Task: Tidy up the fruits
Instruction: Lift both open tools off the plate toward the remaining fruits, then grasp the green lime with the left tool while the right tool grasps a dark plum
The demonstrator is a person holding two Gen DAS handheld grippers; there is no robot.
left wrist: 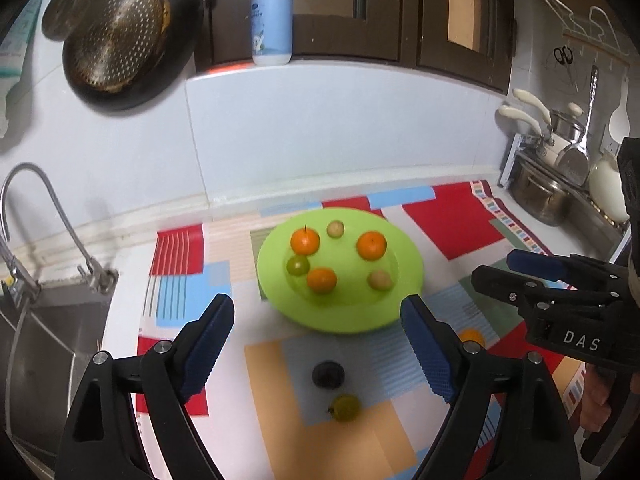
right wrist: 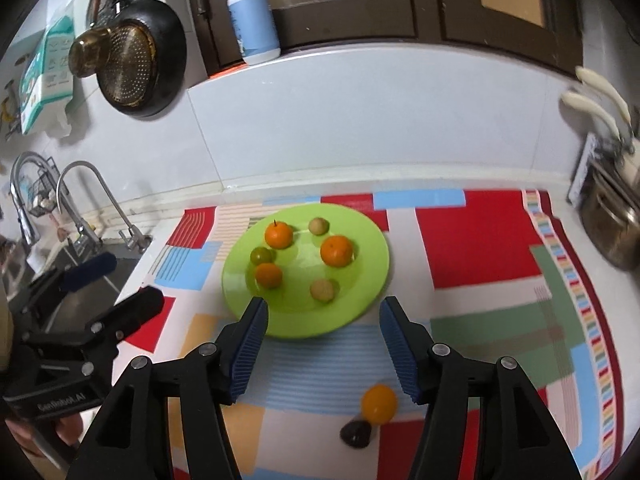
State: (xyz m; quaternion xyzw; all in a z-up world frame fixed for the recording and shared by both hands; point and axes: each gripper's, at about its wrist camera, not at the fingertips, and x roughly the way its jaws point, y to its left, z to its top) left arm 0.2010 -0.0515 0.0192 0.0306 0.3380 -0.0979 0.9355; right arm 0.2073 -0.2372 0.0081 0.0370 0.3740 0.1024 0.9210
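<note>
A lime green plate [left wrist: 360,216] [right wrist: 360,236] sits on a patchwork cloth and carries three oranges, a green fruit and two pale round fruits. In front of it on the cloth lie a dark plum [left wrist: 328,374] [right wrist: 355,434], a yellow-green fruit [left wrist: 346,408] and an orange fruit [right wrist: 379,404], which is half hidden behind a finger in the left wrist view. My left gripper [left wrist: 318,314] [right wrist: 128,280] hangs open above the plum, holding nothing. My right gripper [right wrist: 324,314] [left wrist: 496,268] is open and empty too, near the plate's front rim.
A steel sink [left wrist: 44,340] with a curved tap [left wrist: 48,200] lies to the left. Pots and utensils [left wrist: 560,176] crowd the right end of the counter. A dark pan with a strainer [left wrist: 120,36] hangs on the wall, and a pump bottle [left wrist: 271,20] stands on the ledge.
</note>
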